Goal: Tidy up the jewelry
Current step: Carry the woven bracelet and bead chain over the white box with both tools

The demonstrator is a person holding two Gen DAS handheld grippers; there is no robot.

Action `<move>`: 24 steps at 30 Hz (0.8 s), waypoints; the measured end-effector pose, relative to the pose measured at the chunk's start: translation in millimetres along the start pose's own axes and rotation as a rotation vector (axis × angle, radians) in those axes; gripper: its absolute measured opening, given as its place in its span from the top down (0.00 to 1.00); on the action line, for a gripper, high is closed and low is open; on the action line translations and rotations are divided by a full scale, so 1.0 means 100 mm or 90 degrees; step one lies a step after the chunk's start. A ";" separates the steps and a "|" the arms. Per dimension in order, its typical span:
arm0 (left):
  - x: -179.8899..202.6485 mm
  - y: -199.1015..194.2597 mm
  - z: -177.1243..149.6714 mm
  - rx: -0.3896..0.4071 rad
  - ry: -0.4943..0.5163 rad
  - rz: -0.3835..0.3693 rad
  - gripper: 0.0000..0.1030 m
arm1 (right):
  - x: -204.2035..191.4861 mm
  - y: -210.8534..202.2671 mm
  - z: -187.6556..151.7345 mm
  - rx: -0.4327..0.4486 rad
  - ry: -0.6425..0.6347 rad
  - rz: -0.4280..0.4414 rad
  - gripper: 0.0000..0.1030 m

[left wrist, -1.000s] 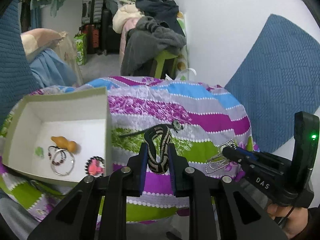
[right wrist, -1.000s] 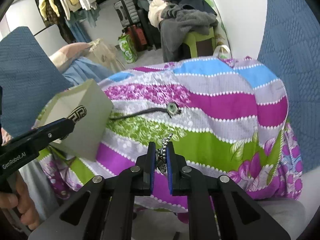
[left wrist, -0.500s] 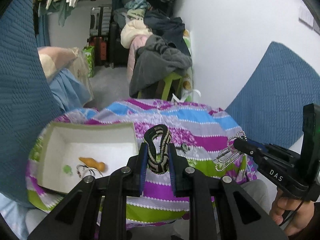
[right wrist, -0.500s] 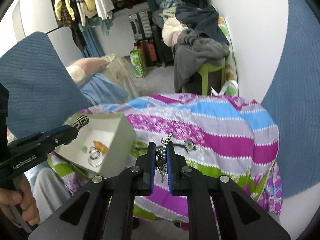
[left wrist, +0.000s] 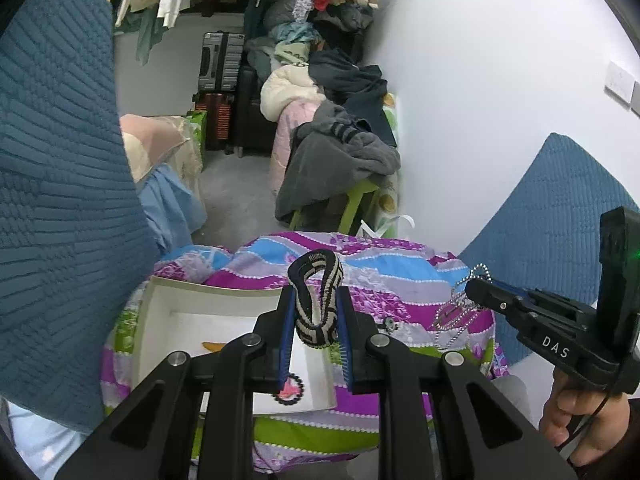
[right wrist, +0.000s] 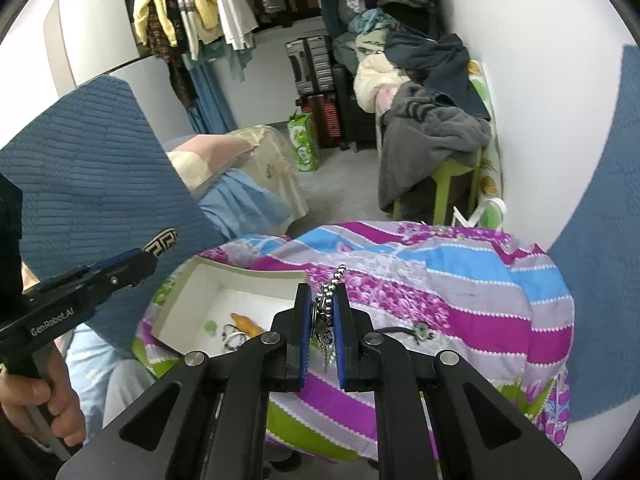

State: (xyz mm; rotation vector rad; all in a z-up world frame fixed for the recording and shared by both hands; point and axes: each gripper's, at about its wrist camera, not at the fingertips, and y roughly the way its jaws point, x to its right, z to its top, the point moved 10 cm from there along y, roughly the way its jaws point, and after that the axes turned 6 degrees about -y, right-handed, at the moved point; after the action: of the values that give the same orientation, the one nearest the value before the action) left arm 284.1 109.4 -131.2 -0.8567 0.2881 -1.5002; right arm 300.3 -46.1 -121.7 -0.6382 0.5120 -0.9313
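My left gripper [left wrist: 316, 304] is shut on a black-and-cream patterned band [left wrist: 316, 300], held high above the white box [left wrist: 160, 312]. My right gripper [right wrist: 323, 312] is shut on a silver ball-chain necklace [right wrist: 326, 304] that hangs between its fingers; it also shows in the left wrist view [left wrist: 460, 304], dangling from the right gripper [left wrist: 474, 286]. The box [right wrist: 208, 276] holds an orange piece [right wrist: 246, 322], a green piece [right wrist: 210, 325], silver rings [right wrist: 234, 336] and a pink-and-black piece [left wrist: 289, 390]. A dark cord pendant [right wrist: 422, 330] lies on the quilt.
The striped floral quilt [right wrist: 460, 280] covers the work surface. Blue cushions [left wrist: 52, 180] stand at the left and right [left wrist: 560, 220]. Beyond are piled clothes on a green stool [right wrist: 432, 136], suitcases [right wrist: 312, 64] and hanging clothes.
Both grippers have risen well above the quilt with their pieces. The box and quilt now look smaller and lower in both views.
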 end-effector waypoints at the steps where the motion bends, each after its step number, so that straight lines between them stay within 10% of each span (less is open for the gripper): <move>1: -0.03 -0.01 0.01 0.001 -0.001 0.002 0.81 | -0.05 0.01 0.02 0.000 -0.003 0.003 0.92; 24: -1.25 0.38 -0.53 -0.072 -0.076 0.039 0.81 | -0.95 1.15 -0.45 -0.112 -0.043 0.064 0.93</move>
State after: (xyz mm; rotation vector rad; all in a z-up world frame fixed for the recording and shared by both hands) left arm 264.7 204.5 -233.8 -1.0153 0.3112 -1.3800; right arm 288.6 72.7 -220.6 -0.7923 0.5645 -0.7723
